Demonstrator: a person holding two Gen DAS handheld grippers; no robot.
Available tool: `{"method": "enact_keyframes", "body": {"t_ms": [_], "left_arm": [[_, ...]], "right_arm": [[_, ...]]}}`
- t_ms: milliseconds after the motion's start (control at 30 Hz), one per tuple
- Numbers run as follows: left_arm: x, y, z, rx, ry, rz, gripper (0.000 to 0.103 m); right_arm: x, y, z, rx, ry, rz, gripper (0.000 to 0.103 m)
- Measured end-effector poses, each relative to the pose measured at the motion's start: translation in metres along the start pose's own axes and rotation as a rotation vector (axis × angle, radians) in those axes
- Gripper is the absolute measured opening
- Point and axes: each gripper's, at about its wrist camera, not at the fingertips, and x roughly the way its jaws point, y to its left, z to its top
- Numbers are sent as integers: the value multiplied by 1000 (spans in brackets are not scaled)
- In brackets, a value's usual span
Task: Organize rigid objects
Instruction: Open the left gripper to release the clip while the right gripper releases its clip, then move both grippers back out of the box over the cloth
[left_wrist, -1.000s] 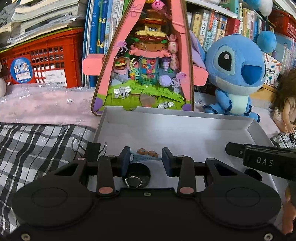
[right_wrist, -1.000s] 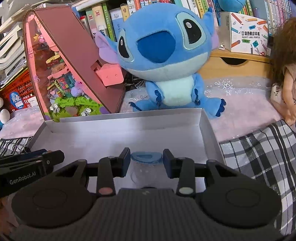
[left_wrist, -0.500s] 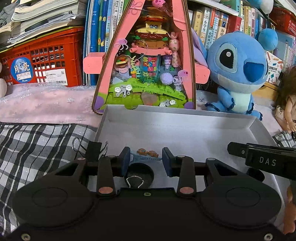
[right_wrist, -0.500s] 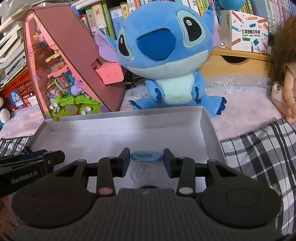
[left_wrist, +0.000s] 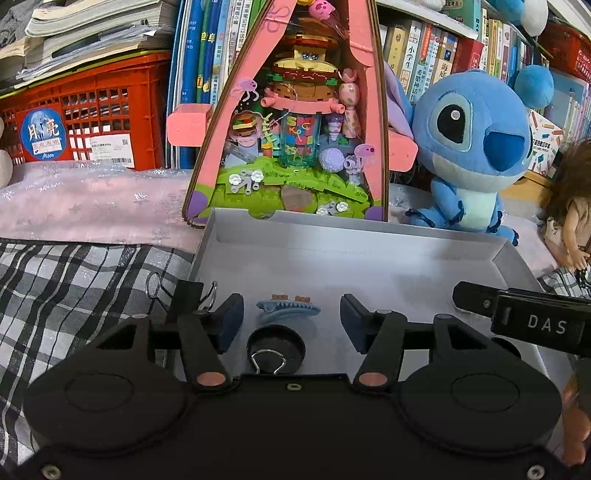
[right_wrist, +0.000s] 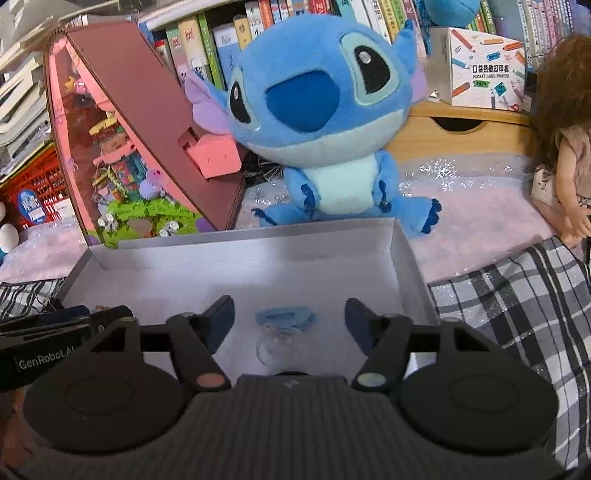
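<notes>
A shallow white box (left_wrist: 369, 254) lies on the checked cloth. In the left wrist view a blue hair clip (left_wrist: 288, 307) rests on the box floor between the fingers of my left gripper (left_wrist: 291, 317), whose jaws are opening and clear of the clip. A black round piece with a wire loop (left_wrist: 275, 347) sits just below it. In the right wrist view a blue-capped clear suction hook (right_wrist: 282, 325) lies on the box floor (right_wrist: 240, 273) between the fingers of my right gripper (right_wrist: 290, 317), whose jaws are opening and do not touch it.
A black binder clip (left_wrist: 184, 295) lies at the box's left edge. Behind the box stand a pink triangular brick diorama (left_wrist: 295, 122), a blue plush toy (right_wrist: 321, 122) and a doll (right_wrist: 565, 147). A red crate (left_wrist: 85, 125) and books line the back.
Both grippers have spread their jaws wide. The hair clip and the suction hook, gripped before, now lie free on the box floor. Neither hand has shifted.
</notes>
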Motion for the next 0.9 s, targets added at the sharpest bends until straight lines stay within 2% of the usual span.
{"method": "enact_keyframes", "body": {"t_ms": [200, 433, 900], "left_arm": [[-4, 4, 0, -29, 17, -33, 69], [-16, 0, -2, -5, 0, -39, 80], [-31, 4, -8, -7, 0, -27, 83]], "right_arm": [[-8, -2, 0, -6, -10, -4, 87], [-16, -1, 0, -15, -22, 2, 90], [-32, -4, -7, -27, -44, -6, 102]]}}
